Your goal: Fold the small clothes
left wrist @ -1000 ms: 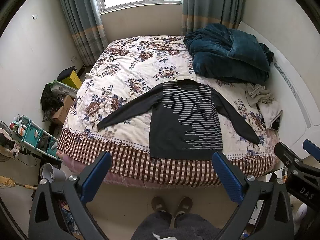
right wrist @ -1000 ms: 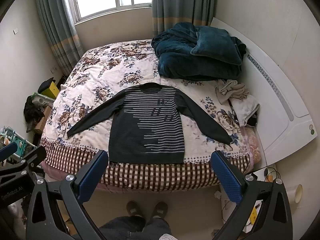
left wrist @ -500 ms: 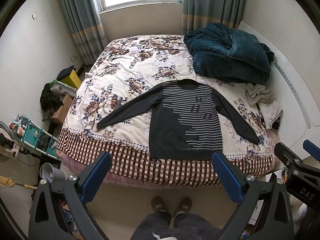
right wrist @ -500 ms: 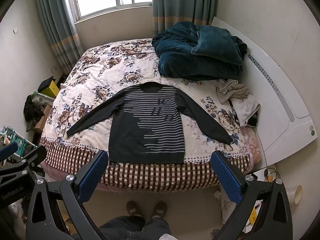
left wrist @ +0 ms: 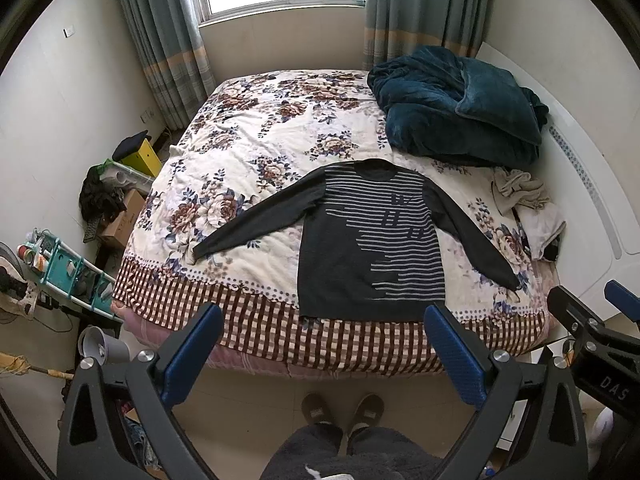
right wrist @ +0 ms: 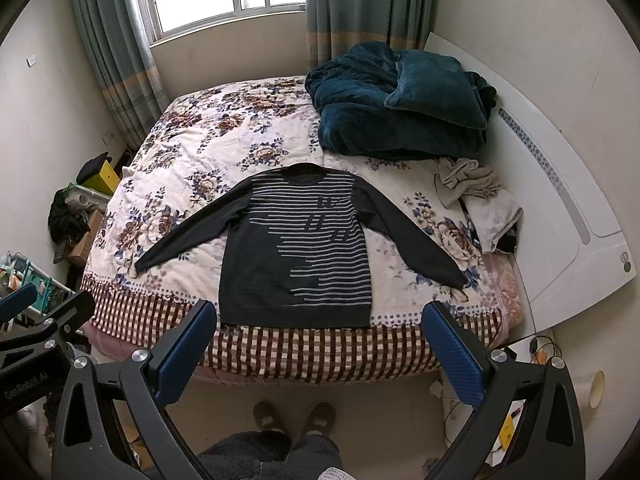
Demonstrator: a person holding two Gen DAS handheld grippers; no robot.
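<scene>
Almost nothing has changed over the last second: both wrist views show the same framing apart from a tiny drift, so the rig is hovering, not approaching. Folding has not started.

Task item: the dark grey long-sleeved sweater with pale horizontal stripes (left wrist: 370, 240) lies flat, front up, on the floral quilted bedspread with a brown checked border (left wrist: 248, 152). Its hem sits at the near edge of the bed, the collar points toward the window, and both sleeves are spread out diagonally. No crease or fold is visible in either view, and it looks the same as a second ago.

Left gripper (left wrist: 322, 350): the blue-padded jaws are wide apart and hold nothing. It sits above the floor in front of the bed, well apart from the sweater. Right gripper (right wrist: 320, 350): same state, spread wide and empty, also short of the bed edge. The person's slippered feet (left wrist: 342, 406) stand on the tile just in front of the bed.

Other items: a crumpled teal plush blanket (left wrist: 456, 104) lies at the far right of the bed, clear of the sweater. A beige bundle of cloth (left wrist: 518, 192) lies by the white headboard, near the right sleeve. It may be more small clothing, but fisheye distortion makes that hard to confirm.

My read: this is the pre-grasp pause. The logical next move is down and forward to a sleeve cuff or hem corner. The sleeves are well exposed, so access looks easy.
</scene>
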